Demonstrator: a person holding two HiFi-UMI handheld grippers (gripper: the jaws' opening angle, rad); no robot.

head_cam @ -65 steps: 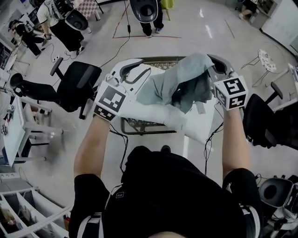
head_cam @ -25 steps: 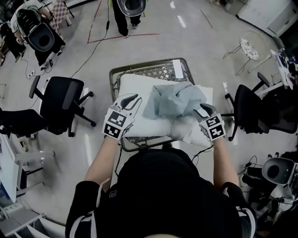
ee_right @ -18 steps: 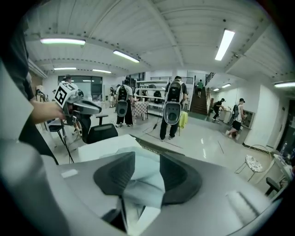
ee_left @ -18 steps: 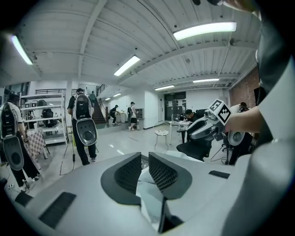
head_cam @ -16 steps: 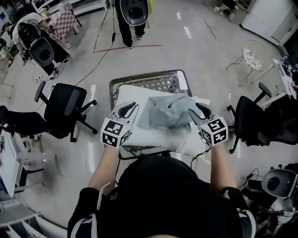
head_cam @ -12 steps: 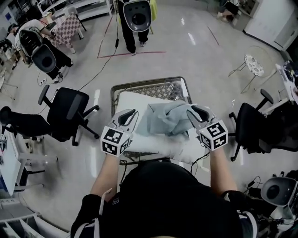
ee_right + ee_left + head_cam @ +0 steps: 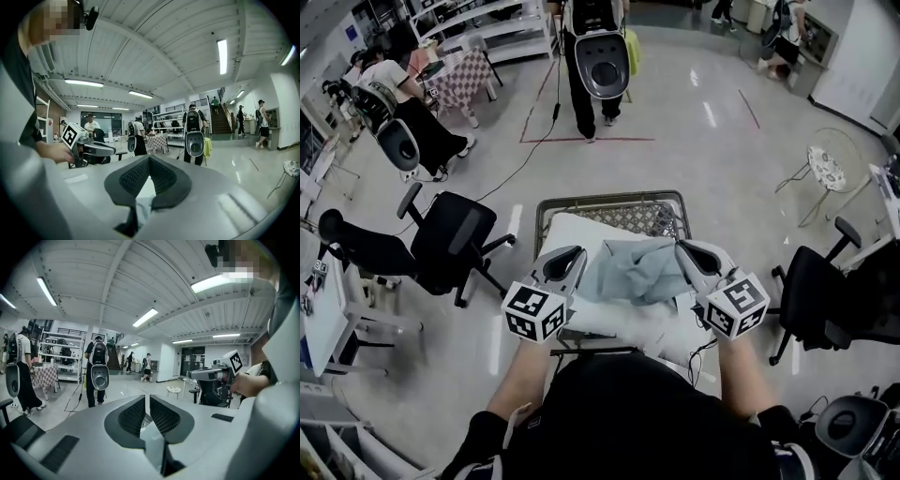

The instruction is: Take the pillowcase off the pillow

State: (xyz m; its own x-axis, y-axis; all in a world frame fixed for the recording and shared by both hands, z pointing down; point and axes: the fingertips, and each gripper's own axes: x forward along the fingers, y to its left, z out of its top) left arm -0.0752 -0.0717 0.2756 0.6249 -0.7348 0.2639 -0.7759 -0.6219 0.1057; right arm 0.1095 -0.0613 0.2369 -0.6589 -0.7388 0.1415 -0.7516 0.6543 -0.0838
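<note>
Pillowcase (image 7: 637,270): grey-blue, bunched in a loose heap on top of the pillow, lying between the two grippers. Its right edge runs up into the right gripper.
Pillow (image 7: 579,234): white, lying across the wire cart. Its near right corner sags past the cart's front rail.
Left gripper (image 7: 574,253): at the pillow's left side, held close to level. Its jaws have just been closing and now pinch a fold of pale white cloth (image 7: 152,446), which looks like the pillow's edge.
Right gripper (image 7: 682,247): at the right end of the heap, also close to level. Its jaws have just been closing and their tips are now pressed together, with a tuck of bluish pillowcase (image 7: 143,208) caught low between them.
Wire cart (image 7: 609,200): metal mesh, standing straight ahead of the person and carrying the pillow.
Office chairs: a black one (image 7: 455,239) stands left of the cart, another (image 7: 816,291) to its right.
Bystander (image 7: 595,56): stands beyond the cart on the glossy floor, wearing a backpack.
</note>
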